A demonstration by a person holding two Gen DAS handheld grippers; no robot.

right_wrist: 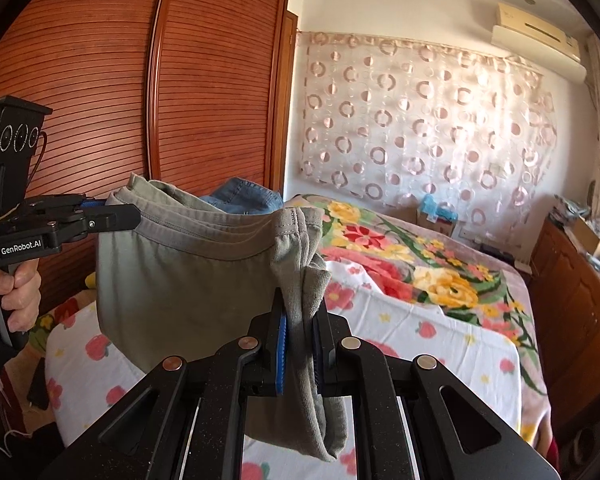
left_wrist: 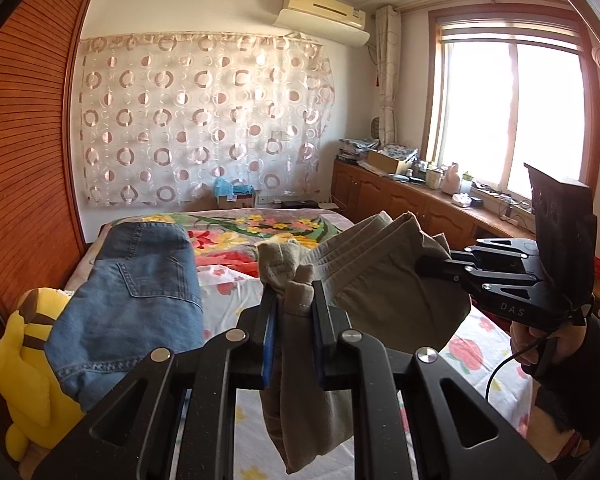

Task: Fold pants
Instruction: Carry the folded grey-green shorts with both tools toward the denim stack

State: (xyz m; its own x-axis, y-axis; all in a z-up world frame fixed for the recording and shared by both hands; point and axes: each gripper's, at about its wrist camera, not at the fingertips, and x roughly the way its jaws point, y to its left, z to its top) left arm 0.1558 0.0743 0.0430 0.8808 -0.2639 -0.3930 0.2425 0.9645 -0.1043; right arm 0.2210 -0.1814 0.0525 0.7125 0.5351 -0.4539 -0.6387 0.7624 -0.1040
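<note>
Olive-grey pants (left_wrist: 384, 280) hang in the air between my two grippers, above the bed. My left gripper (left_wrist: 294, 292) is shut on one bunched end of their top edge; it also shows in the right wrist view (right_wrist: 110, 210) at the left. My right gripper (right_wrist: 302, 316) is shut on the other end, and shows in the left wrist view (left_wrist: 424, 266) at the right. The pants (right_wrist: 188, 276) sag between the two grips, with loose cloth drooping below each gripper.
A bed with a floral sheet (left_wrist: 236, 292) lies below. Blue jeans (left_wrist: 140, 288) and a yellow plush toy (left_wrist: 24, 356) lie at its left side. A wooden wardrobe (right_wrist: 140, 92) stands left. Low cabinets (left_wrist: 420, 200) with clutter run under the window.
</note>
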